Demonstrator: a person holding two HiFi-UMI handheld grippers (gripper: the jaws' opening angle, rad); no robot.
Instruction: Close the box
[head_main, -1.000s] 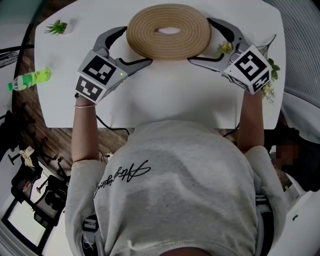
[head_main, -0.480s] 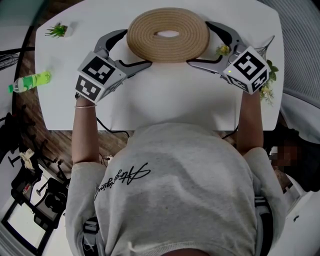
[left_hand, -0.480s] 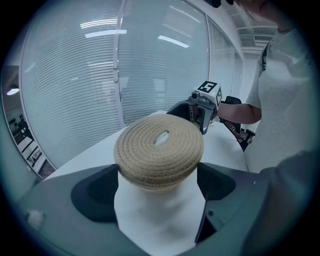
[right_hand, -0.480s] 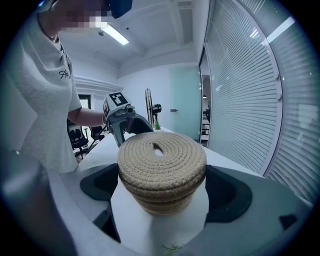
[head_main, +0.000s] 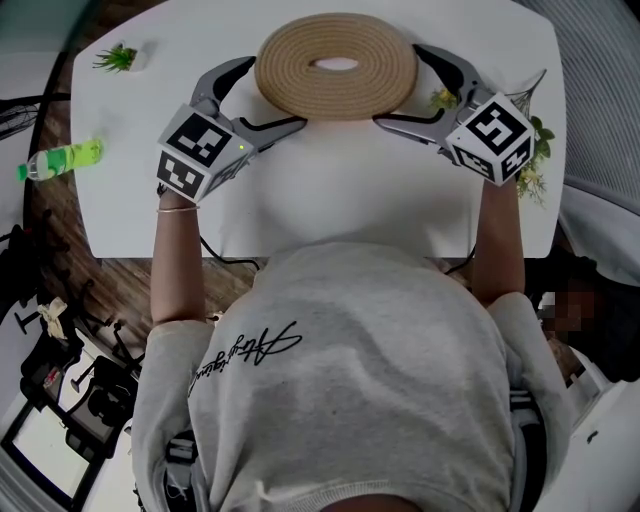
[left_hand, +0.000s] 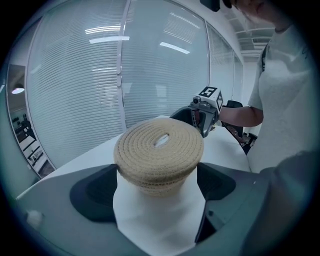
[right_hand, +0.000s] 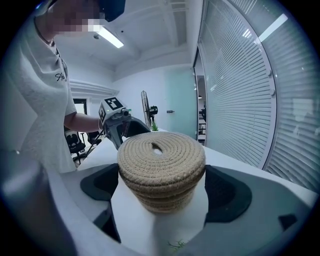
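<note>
A round woven rope box stands at the far middle of the white table, with its coiled lid resting on top. My left gripper is open, its jaws spread wide round the lid's left side. On the lid's right side my right gripper is also open and spread the same way. In the left gripper view the lid fills the gap between the jaws of the left gripper. The right gripper view shows the same for the right gripper. Whether the pads touch the rim cannot be told.
A small potted plant sits at the table's far left corner. Green sprigs lie by the right edge. A green bottle lies off the table to the left. Glass walls with blinds stand behind the table.
Both grippers have shifted only slightly beside the lid. The lid and box have stayed in place.
</note>
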